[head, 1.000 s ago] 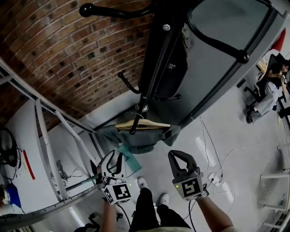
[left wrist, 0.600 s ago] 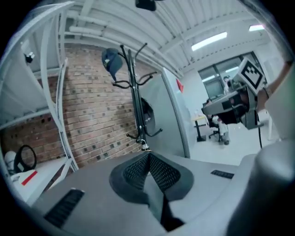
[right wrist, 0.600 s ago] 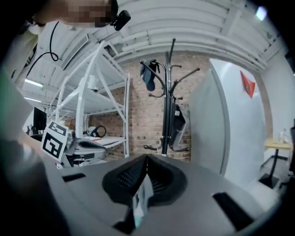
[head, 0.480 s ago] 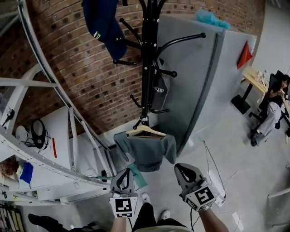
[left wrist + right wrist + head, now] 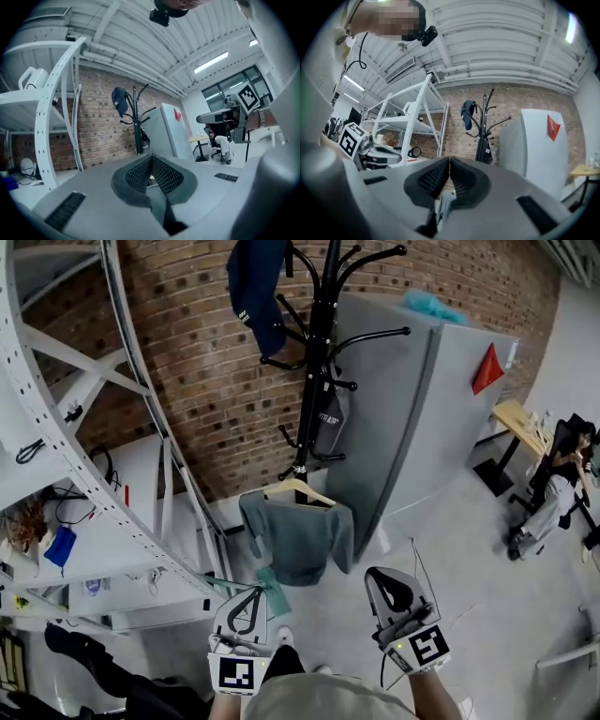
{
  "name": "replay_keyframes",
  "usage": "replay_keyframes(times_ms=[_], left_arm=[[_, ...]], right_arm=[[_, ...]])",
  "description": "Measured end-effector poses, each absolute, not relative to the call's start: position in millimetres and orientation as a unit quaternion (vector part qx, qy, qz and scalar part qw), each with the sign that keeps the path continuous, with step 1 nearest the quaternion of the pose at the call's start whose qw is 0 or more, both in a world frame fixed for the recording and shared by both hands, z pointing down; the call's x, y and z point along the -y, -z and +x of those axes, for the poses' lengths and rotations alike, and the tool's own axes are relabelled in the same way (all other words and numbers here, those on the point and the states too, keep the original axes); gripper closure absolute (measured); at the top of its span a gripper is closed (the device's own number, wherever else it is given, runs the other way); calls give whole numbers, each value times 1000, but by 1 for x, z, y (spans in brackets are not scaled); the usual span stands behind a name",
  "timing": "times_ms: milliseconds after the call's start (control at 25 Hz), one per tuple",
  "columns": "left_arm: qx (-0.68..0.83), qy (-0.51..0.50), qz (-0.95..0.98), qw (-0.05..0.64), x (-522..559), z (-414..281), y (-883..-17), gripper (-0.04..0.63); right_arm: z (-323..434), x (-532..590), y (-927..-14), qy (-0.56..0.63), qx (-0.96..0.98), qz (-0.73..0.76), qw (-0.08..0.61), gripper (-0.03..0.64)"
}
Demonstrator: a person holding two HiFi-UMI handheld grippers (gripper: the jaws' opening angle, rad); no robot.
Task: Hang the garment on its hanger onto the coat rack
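A grey-green garment [image 5: 298, 535] on a wooden hanger [image 5: 300, 490] hangs from a low hook of the black coat rack [image 5: 319, 352], free of both grippers. My left gripper [image 5: 251, 596] is held below and in front of it, jaws shut and empty. At its right, my right gripper [image 5: 382, 579] is also shut with nothing in it. In the left gripper view the shut left gripper [image 5: 151, 159] points level at the coat rack [image 5: 136, 124]. Beyond the closed right gripper [image 5: 450, 161] stands the coat rack [image 5: 483, 126], with the garment [image 5: 445, 204] glimpsed beneath the jaws.
A blue cap [image 5: 255, 287] and a black bag [image 5: 330, 423] hang higher on the rack. White metal shelving [image 5: 84, 427] stands at the left by the brick wall. A grey cabinet [image 5: 422, 418] is right of the rack. A seated person [image 5: 562, 474] is far right.
Both grippers have risen and drawn back from the garment, which stays hung on the rack. The left jaws have gone from open to shut. The head view has tilted up.
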State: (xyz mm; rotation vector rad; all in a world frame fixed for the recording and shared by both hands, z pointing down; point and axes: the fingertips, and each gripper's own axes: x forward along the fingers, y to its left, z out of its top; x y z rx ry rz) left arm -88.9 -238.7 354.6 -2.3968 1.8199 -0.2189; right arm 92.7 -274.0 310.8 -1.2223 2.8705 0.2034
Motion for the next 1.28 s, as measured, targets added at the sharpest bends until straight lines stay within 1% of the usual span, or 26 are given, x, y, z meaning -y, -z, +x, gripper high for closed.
replay_keyframes(times_ms=[80,200,320,400,520,880,1000,1120,1280], left_arm=[[-607,77,-790,39,223,-96,-364,591],[-615,87,-783,29,214,-106,-379,591],[-621,85,-779,16,206,-107,-381,591],[-620,85,-779,19,204,-103,-376,591],[-619,76,-780,44,202,-96,-367,591],[-613,72,-786,25,192,-90,-375,591],[-609,76,-789,31,195,-88,-378,591],[-607,74,-790,37,196,-81,-373,591],[-609,72,-789,22,194,-72,-370,591]], right_arm=[[100,267,-308,-53,-918,-393,18,595],[103,263,-312,-38,-920,-389,35,595],[100,256,-313,-33,-923,-381,28,595],[98,252,-309,-31,-926,-374,39,595],[94,243,-304,-26,-932,-356,64,595],[87,230,-314,-31,-938,-344,37,595],[85,229,-319,-36,-938,-344,36,595],[92,229,-318,-36,-936,-348,33,595],[101,231,-314,-21,-937,-348,28,595]])
